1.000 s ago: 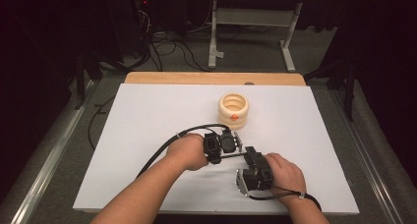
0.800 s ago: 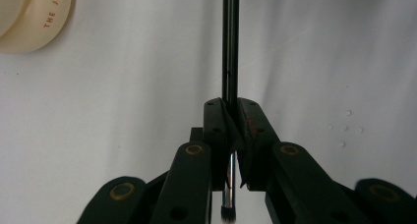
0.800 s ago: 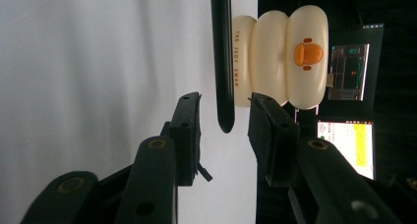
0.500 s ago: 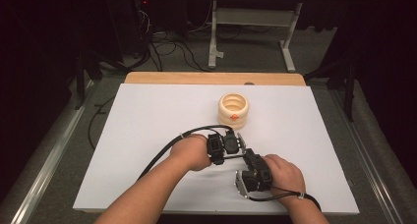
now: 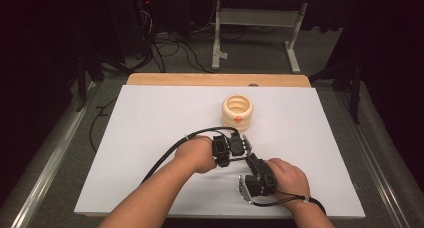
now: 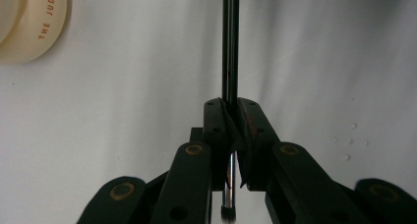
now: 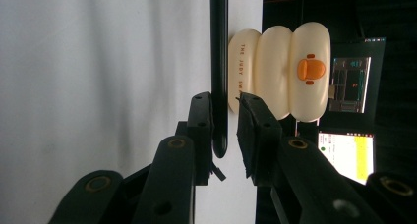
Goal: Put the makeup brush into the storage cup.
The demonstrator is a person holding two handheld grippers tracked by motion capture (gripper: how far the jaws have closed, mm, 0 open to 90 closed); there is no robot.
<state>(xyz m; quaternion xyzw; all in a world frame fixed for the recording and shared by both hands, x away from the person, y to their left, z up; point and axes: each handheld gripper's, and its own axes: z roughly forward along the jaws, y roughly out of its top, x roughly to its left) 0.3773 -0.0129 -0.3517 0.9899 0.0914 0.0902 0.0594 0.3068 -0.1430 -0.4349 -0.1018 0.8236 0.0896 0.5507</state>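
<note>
White sheet covers the desk (image 5: pixel 150 138), and near its front middle the two hand-held claws meet over one thin tool. The left claw (image 6: pixel 231 121) is clenched on a slender black-handled brush (image 6: pixel 229 47): in the left gripper view its two black jaws press together on the glossy shaft, which runs straight up and away from them, while a short metal ferrule and a dark bristle tip poke out below the jaws near the bottom edge. In the high view this left claw (image 5: pixel 240 147) sits just in front of the person's left hand (image 5: pixel 197 154), and a black cable loops away from it across the desk to the left.

The right claw (image 7: pixel 225 121) stands parted. In the right gripper view the rounded dark end of the brush (image 7: pixel 219 62) hangs between its jaws, close against the left-hand jaw, with a clear gap to the other one, so this claw is not gripping. In the high view the right claw (image 5: pixel 251 160) lies just ahead of the right hand (image 5: pixel 285 178).

A cream-coloured ribbed plastic cup with an orange duck bill on its side (image 5: pixel 237 112) stands upright on the desk a little beyond both claws, apart from them. In the right gripper view the cup (image 7: pixel 285 71) appears just behind the brush, with brown lettering on it.
</note>
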